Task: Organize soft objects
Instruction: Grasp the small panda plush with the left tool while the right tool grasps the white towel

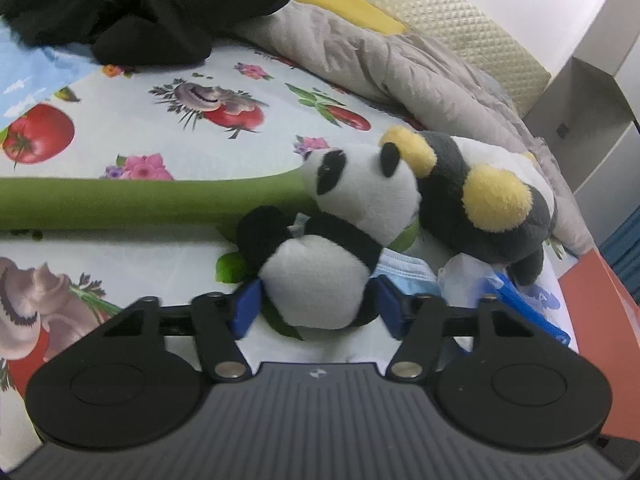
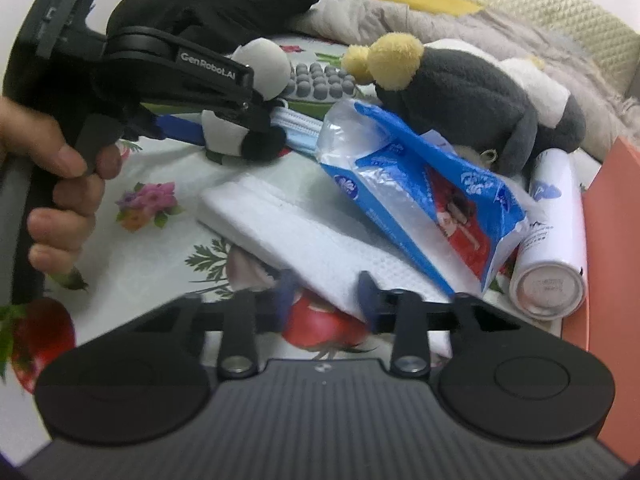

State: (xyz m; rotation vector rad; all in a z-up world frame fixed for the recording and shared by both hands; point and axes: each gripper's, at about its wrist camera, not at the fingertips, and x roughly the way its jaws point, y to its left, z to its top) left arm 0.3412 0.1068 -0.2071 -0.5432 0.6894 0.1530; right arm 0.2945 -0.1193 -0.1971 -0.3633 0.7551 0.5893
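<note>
Early in the job, I judge: nothing looks sorted yet. My left tool (image 1: 314, 308) grips the small black-and-white plush panda (image 1: 332, 240) at its belly, on the fruit-print bench (image 1: 120, 128). My right tool (image 2: 324, 296) hovers, fingers narrow and empty, over the white folded cloth (image 2: 304, 240). Count: two plush toys (panda, grey-and-yellow plush animal (image 1: 484, 196)), one cloth, one blue tissue pack (image 2: 420, 192), one white spray can (image 2: 552, 240), one black garment (image 1: 148, 4).
</note>
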